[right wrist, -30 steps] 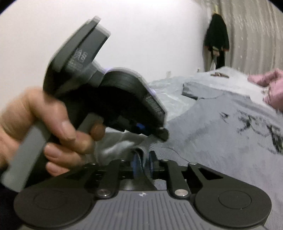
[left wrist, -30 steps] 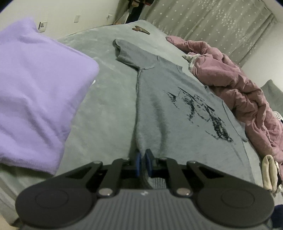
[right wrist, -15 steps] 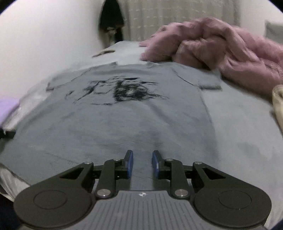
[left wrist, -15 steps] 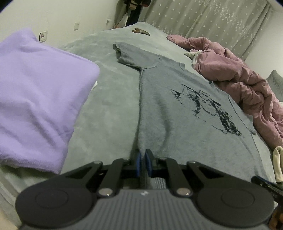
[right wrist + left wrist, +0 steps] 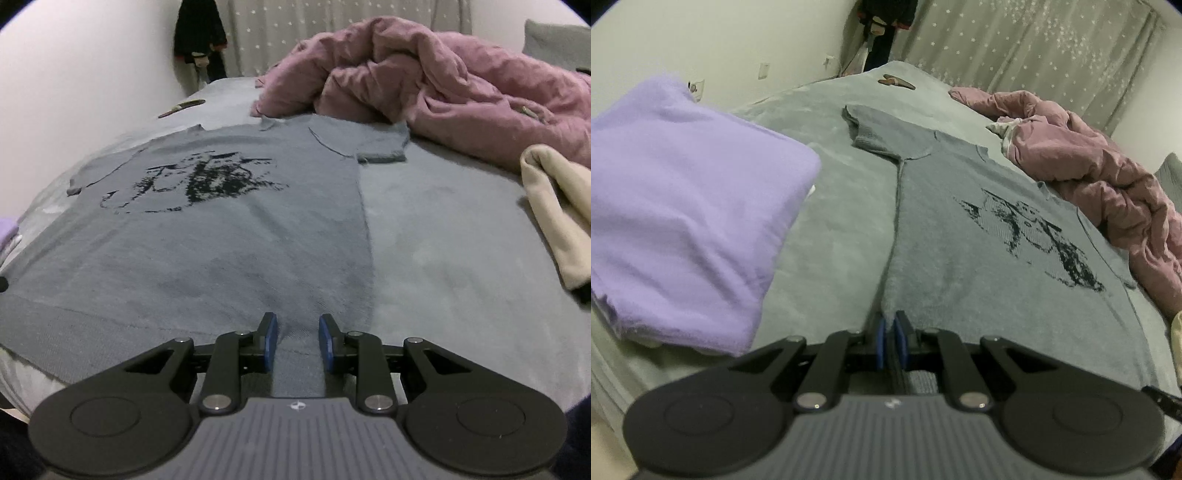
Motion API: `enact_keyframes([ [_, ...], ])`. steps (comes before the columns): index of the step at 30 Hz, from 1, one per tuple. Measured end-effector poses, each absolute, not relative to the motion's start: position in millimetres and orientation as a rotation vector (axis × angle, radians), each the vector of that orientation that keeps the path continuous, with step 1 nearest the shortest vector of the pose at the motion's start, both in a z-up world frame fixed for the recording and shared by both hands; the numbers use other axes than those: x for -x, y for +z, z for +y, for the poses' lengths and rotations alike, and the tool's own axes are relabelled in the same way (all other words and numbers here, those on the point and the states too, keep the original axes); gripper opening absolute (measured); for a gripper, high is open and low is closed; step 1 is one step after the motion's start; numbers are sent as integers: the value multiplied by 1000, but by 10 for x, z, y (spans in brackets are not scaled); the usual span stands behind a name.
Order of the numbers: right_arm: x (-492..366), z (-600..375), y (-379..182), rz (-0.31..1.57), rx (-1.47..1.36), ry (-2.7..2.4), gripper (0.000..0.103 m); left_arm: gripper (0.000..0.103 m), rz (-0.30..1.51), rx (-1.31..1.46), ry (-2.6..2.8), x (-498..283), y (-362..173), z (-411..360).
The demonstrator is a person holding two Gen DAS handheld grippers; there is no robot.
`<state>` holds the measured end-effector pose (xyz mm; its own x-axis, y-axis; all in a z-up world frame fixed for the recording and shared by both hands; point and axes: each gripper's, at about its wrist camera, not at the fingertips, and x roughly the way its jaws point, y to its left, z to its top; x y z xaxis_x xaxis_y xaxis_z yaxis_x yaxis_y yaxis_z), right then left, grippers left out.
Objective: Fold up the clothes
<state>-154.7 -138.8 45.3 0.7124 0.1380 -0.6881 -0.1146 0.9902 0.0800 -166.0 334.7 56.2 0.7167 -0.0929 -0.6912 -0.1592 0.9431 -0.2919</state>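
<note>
My left gripper (image 5: 891,341) pinched narrow on hem corner of grey T-shirt (image 5: 979,258); my right gripper (image 5: 297,341) wide, straddling hem near opposite corner; shirt lies flat, long axis straight ahead toward collar, pink duvet (image 5: 443,85) beyond

Matt knit grey T-shirt (image 5: 229,243) (fuzzy), plush bedspread (image 5: 443,251), crinkled pink quilt (image 5: 461,85)

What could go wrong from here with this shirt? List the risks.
1. Only the left hand-held gripper is shut on the grey T-shirt hem; the right hand-held gripper is open over it. Lifting now would likely skew the shirt.
2. The pink duvet touches the far sleeve and may snag a fold.
3. The purple pillow crowds the left side.
</note>
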Motion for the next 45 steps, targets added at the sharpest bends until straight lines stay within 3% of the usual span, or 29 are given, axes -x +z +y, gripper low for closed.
enact_keyframes([
  [14,1654,-1923,616,793,-290,102,26,7,759,355,41,1741,592,3390],
  [23,1737,-1868,547,805,-289,174,28,7,760,370,38,1744,588,3394],
  [25,1757,-1852,533,806,-287,192,25,7,754,375,42,1744,594,3401],
  [28,1786,-1828,519,806,-283,209,9,7,746,383,48,1745,602,3411],
  [45,1963,-1894,884,787,-285,197,6,7,696,369,31,1953,742,3386],
])
